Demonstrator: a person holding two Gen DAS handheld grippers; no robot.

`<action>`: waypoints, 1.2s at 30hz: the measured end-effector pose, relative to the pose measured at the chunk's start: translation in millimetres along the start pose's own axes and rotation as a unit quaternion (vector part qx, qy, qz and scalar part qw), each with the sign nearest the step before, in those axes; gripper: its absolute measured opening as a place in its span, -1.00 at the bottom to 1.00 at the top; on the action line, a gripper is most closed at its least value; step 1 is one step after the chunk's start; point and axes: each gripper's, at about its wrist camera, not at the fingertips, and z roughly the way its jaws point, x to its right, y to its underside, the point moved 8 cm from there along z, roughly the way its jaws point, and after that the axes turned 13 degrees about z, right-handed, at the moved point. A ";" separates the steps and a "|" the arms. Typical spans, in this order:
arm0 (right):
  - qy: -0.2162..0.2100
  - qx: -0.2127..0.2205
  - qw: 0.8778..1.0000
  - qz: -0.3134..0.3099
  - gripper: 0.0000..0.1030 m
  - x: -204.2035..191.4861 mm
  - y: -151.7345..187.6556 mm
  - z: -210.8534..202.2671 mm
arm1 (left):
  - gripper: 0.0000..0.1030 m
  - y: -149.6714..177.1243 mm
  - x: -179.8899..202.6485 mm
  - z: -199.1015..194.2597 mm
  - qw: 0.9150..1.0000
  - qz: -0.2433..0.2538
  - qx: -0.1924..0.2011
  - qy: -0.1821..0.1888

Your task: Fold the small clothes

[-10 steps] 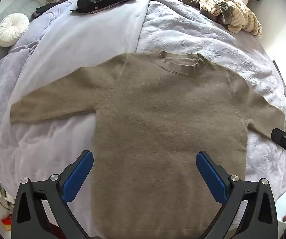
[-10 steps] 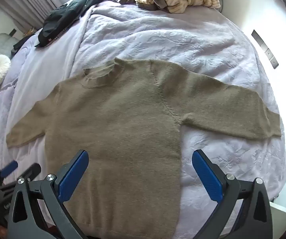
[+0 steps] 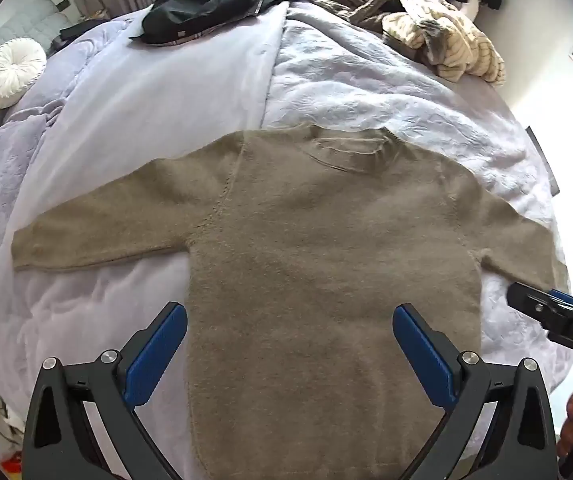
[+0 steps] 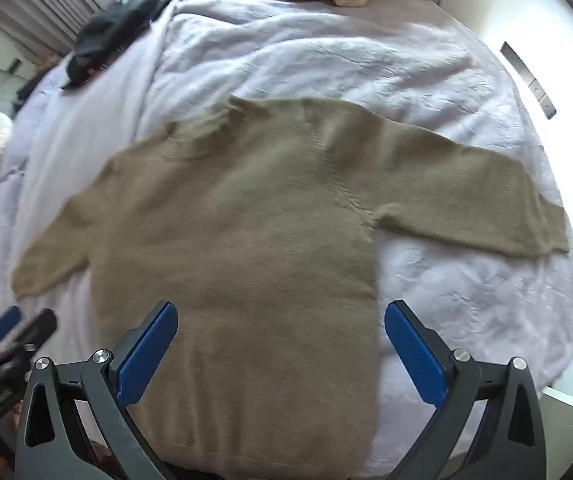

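Left gripper (image 3: pixel 289 354) spread wide, holding nothing, above the hem. Right gripper (image 4: pixel 281 350) likewise agape, empty. Beneath both: olive sweater (image 3: pixel 326 248) flat on the lilac bedspread (image 3: pixel 146 112), sleeves outstretched. No fold made yet; sleeves and body all left to do.

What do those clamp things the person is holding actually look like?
Each hand-held gripper, left and right, is a matte black frame with triangular cut-outs and silver screw heads at the joints. Both carry two flat fingers faced with ribbed blue pads. White lettering reading "DAS" marks the right one's side. No cables or sleeves show.
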 end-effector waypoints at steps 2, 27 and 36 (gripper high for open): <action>0.007 -0.001 1.000 -0.006 1.00 -0.4 -0.7 -0.3 | 1.00 1.2 3.4 0.9 1.000 0.014 -0.004 0.006; 0.049 0.016 0.998 -0.045 1.00 -8.4 0.6 -9.8 | 1.00 7.3 15.9 -10.5 1.000 0.023 -0.010 -0.002; 0.055 0.020 0.997 -0.046 1.00 -8.0 5.6 -13.5 | 1.00 10.6 16.5 -11.2 0.999 0.029 -0.014 -0.007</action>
